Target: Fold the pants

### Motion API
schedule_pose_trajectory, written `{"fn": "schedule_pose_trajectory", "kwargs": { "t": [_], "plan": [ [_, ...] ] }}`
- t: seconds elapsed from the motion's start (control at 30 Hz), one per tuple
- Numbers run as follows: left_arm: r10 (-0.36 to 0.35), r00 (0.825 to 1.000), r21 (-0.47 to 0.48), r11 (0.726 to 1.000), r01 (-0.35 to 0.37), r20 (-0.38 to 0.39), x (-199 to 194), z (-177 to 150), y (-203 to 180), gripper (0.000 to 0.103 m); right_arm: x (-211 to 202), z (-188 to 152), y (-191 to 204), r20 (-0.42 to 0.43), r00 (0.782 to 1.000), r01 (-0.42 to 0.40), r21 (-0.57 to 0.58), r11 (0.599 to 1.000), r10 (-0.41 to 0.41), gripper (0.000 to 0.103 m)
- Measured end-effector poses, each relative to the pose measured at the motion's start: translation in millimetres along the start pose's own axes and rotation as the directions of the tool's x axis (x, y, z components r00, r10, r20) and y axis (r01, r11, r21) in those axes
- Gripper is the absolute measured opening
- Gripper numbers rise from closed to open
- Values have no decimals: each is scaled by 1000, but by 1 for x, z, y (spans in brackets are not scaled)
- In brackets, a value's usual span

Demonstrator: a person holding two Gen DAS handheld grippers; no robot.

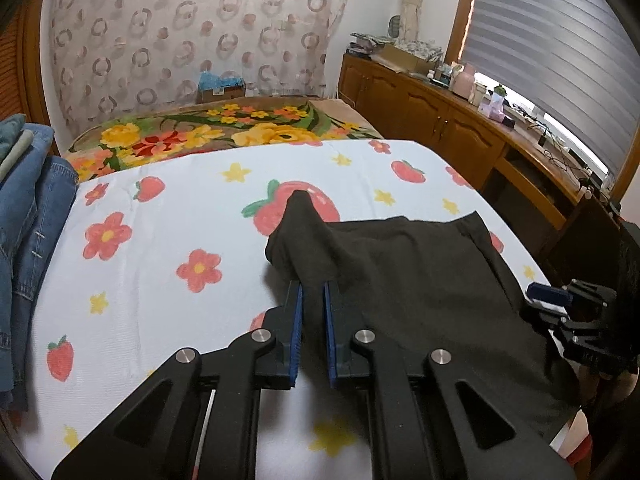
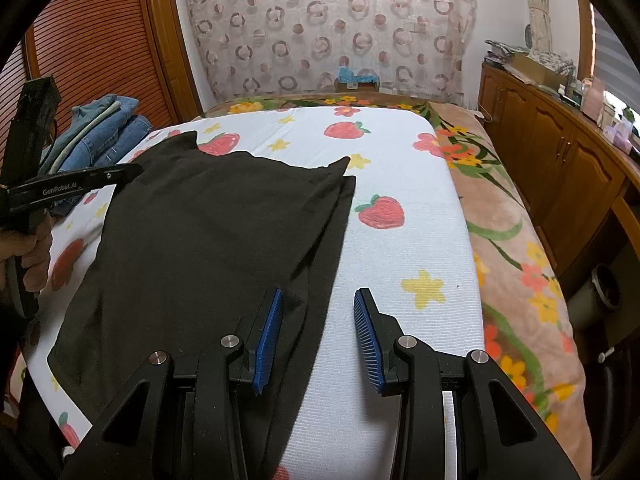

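Left tongs (image 1: 313, 286) are pinching a bunched corner of the black pants (image 1: 420, 280), blue pads (image 1: 297, 320) drawn narrow with the cloth rising in a peak between their tips toward 12 o'clock. Right tongs (image 2: 318, 300) are hanging with a middling gap, holding nothing; their left pad (image 2: 270, 332) is sitting over the pants' near edge and the right pad (image 2: 366, 336) over bare sheet (image 2: 400, 240), though I cannot tell whether either is touching.

Pants are lying mostly flat on the strawberry sheet, spreading in the right view from 7 o'clock up to 12, with two pointed corners at the far end and a doubled layer along the 3 o'clock edge. In that view my left hand (image 2: 34, 252) is gripping its tool at 9 o'clock, over the pants' left side. Jeans (image 2: 108, 128) are lying piled at 10 o'clock, off the sheet's corner. A flowered blanket (image 2: 512, 240) is showing beyond the sheet at 3 o'clock, and a wooden cabinet (image 2: 552, 148) is standing further out toward 2 o'clock
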State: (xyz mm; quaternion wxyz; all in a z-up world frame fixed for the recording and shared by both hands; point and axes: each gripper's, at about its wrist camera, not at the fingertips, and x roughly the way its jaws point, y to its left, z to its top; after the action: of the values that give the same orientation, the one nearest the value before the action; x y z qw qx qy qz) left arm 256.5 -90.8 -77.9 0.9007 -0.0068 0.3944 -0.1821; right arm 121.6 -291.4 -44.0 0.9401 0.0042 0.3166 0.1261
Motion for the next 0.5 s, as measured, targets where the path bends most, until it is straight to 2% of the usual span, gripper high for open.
{"fn": "schedule_pose_trajectory", "kwargs": {
  "t": [0.13, 0.3, 0.5],
  "plan": [
    [30, 1000, 16, 999, -30, -8, -5, -6, -3, 13, 0, 0, 0, 0, 1000, 0, 0, 1000, 0, 39],
    [22, 999, 36, 999, -23, 27, -25, -21, -8, 45, 0, 0, 0, 0, 1000, 0, -1, 1000, 0, 39],
    [16, 999, 54, 998, -19, 44, -43, -34, -15, 46, 0, 0, -1, 1, 1000, 0, 0, 1000, 0, 39]
  ]
}}
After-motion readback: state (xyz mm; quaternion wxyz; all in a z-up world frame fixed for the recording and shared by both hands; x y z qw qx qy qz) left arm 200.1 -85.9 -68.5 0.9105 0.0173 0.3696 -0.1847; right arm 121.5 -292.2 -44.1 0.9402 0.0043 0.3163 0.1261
